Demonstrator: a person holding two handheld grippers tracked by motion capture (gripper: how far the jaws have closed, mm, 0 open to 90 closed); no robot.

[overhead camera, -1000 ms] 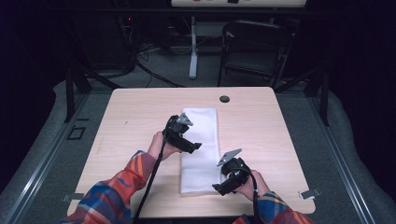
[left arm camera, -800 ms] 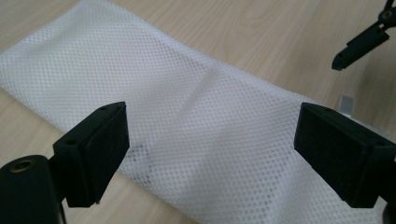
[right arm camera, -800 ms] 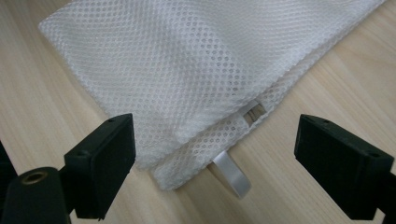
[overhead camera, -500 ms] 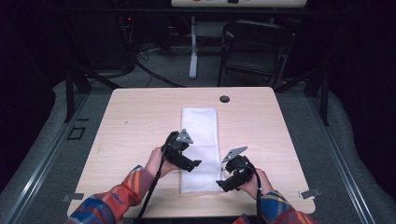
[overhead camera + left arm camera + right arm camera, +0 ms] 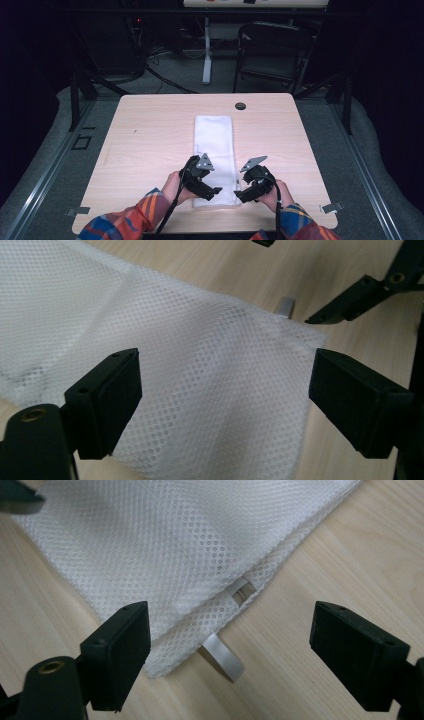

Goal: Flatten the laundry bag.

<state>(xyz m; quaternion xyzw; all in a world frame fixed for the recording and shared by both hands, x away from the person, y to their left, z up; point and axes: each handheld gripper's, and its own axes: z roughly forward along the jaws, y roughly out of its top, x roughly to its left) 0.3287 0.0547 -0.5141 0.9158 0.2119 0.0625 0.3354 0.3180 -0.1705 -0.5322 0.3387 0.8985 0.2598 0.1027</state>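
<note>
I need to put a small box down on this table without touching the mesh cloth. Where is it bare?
Bare wood lies on the table left of the mesh cloth and on its right, toward the right edge. A narrower strip runs behind the cloth, by the black grommet. The near middle is crowded: both hand-held grippers, left and right, sit at the cloth's near end.

Left gripper (image 5: 222,390) hangs just above the white mesh bag (image 5: 200,370), jaws wide, nothing pinched; they've just been closing a little. Bag lies flat on the light wood table (image 5: 300,275), a small grey tab (image 5: 286,307) at its far corner. Right gripper (image 5: 367,292) sits top right, just past that corner.
</note>
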